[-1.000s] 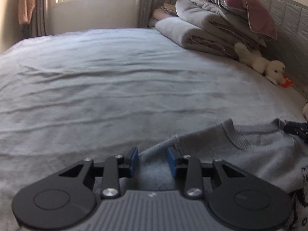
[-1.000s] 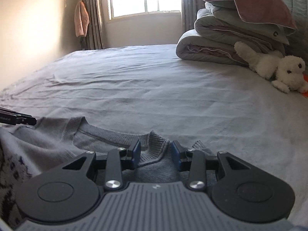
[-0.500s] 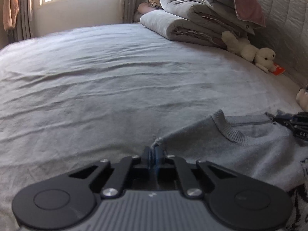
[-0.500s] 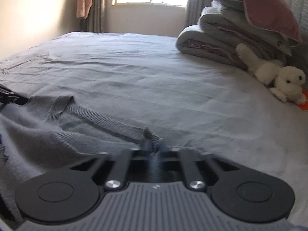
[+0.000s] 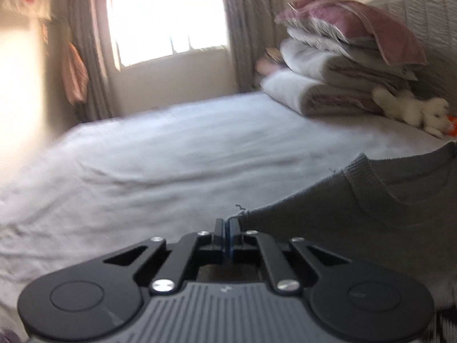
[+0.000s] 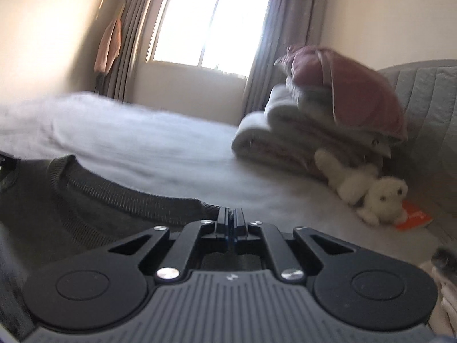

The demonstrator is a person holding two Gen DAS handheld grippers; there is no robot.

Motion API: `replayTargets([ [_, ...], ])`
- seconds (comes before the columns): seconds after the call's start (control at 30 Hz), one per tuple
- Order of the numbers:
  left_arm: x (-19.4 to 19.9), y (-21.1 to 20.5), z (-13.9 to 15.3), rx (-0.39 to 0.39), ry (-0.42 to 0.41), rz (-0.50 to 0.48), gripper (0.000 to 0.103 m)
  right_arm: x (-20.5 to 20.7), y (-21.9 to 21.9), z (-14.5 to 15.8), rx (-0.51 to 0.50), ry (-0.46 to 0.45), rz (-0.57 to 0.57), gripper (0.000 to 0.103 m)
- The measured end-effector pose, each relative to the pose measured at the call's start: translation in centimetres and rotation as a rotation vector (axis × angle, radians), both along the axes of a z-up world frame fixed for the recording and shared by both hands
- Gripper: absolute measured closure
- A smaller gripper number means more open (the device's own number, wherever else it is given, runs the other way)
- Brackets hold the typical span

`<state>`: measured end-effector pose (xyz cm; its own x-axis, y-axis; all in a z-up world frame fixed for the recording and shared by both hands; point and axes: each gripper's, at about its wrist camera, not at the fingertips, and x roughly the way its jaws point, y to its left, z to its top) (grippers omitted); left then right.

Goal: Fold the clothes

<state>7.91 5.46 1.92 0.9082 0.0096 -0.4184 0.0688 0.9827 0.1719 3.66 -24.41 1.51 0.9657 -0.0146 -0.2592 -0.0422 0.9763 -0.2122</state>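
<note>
A grey knit sweater [image 5: 371, 214] with a ribbed round collar hangs stretched above the grey bed [image 5: 185, 157]. My left gripper [image 5: 227, 223] is shut on its left shoulder edge, with the cloth running off to the right. In the right wrist view the same sweater [image 6: 71, 200] spreads to the left, and my right gripper [image 6: 232, 214] is shut on its right shoulder edge. A tip of the left gripper shows at the far left edge of the right wrist view. Both views are blurred by motion.
Folded quilts and a pink pillow [image 6: 328, 120] are stacked by the padded headboard [image 6: 428, 91]. A white plush toy [image 6: 371, 191] and an orange card [image 6: 414, 218] lie beside them. A window [image 6: 208, 28] with curtains is at the far side.
Both grippers closed on the sweater's shoulder edges, then rose and tilted up, lifting the sweater off the bed. More of the window and wall now shows.
</note>
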Motion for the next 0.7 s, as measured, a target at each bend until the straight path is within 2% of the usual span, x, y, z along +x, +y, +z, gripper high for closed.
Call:
replayTargets([
  [0.13, 2.5, 0.6, 1.7, 0.042, -0.073, 0.1, 0.101, 3.3, 1.8, 1.7, 0.005, -0.053, -0.005, 0.099],
  [0.33, 7.8, 1.2, 2.0, 0.111, -0.119, 0.211, 0.101, 9.6, 4.0, 2.8, 0.031, -0.061, -0.013, 0.099],
  [0.57, 14.1, 2.1, -0.8, 0.176, -0.097, 0.292, 0.1, 16.1, 6.9, 0.3, -0.047, -0.023, -0.033, 0.099],
  [0.7, 16.4, 2.0, -3.5, 0.239, -0.056, 0.293, 0.1, 19.0, 8.3, -2.3, -0.106, 0.029, -0.036, 0.099],
])
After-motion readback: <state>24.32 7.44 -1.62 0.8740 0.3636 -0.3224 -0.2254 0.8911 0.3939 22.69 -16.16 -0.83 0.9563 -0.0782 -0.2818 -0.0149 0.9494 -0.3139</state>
